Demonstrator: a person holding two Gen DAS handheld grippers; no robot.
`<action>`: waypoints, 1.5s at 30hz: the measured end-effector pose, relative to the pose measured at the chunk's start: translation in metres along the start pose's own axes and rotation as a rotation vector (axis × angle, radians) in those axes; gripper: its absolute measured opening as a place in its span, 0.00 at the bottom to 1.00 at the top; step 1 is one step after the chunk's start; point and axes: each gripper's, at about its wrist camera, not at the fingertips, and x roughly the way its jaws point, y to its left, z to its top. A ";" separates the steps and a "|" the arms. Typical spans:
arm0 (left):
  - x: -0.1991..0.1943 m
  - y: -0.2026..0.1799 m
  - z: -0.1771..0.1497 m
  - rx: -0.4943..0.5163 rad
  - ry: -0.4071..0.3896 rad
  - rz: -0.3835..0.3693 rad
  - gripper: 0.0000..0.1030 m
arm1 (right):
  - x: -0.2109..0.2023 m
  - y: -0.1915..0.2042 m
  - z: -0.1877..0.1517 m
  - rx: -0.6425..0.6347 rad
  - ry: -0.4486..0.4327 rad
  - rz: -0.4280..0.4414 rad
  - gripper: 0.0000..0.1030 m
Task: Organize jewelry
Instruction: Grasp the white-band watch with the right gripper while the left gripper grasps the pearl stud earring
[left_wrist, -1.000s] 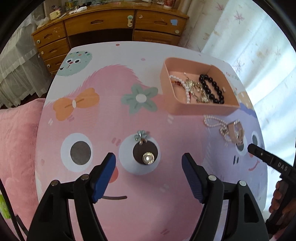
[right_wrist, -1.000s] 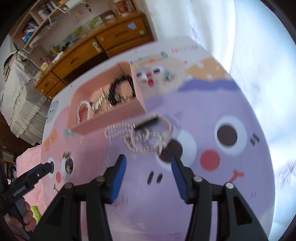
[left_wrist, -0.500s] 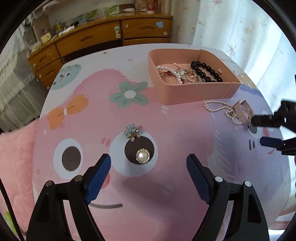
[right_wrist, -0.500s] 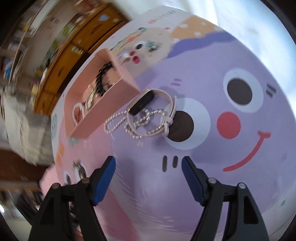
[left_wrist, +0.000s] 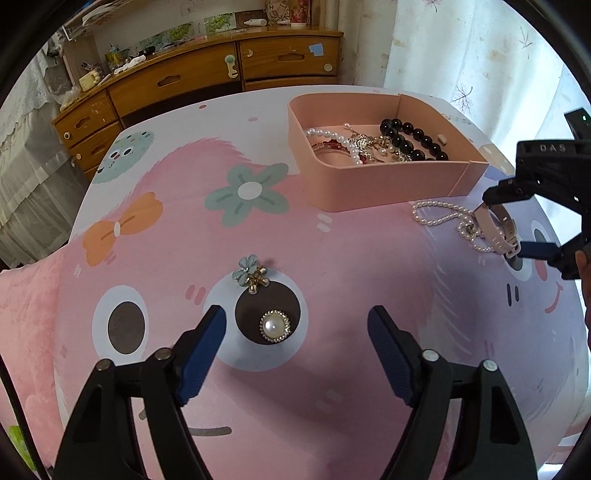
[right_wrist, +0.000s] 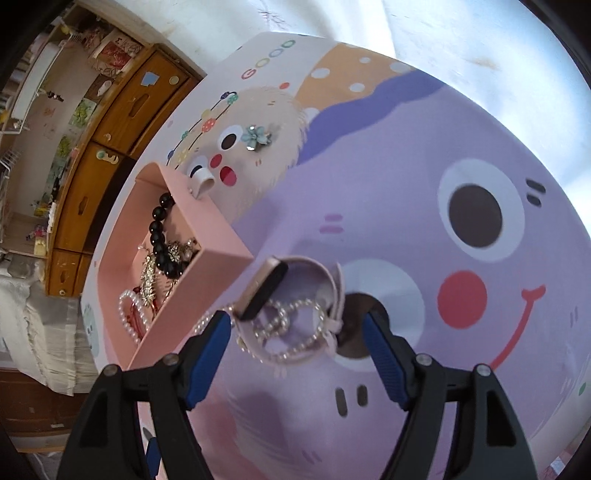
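Jewelry lies scattered on a cartoon-printed table cover. The left gripper, whose jaws have just been narrowing, stands spread with nothing pinched; a pearl brooch lies between its fingers on the cover, touched by neither, and a blue flower clip sits just beyond. The right gripper is spread too, flanking a pink watch tangled with a pearl necklace; whether its pads touch the band cannot be told. In the left view that gripper is cut off by the frame edge. The pink tray holds a black bead bracelet, pearls and gold pieces, heaped so that single items are hard to separate; its near wall hides part of them.
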 end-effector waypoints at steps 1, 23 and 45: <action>0.001 0.001 0.000 -0.001 0.002 0.003 0.69 | 0.002 0.004 0.001 -0.019 -0.004 -0.012 0.72; 0.007 0.010 -0.003 -0.040 0.013 0.005 0.15 | 0.004 0.031 -0.005 -0.163 -0.140 -0.194 0.39; 0.000 0.011 -0.006 -0.059 -0.004 0.075 0.12 | -0.031 0.015 -0.017 -0.178 -0.239 -0.120 0.24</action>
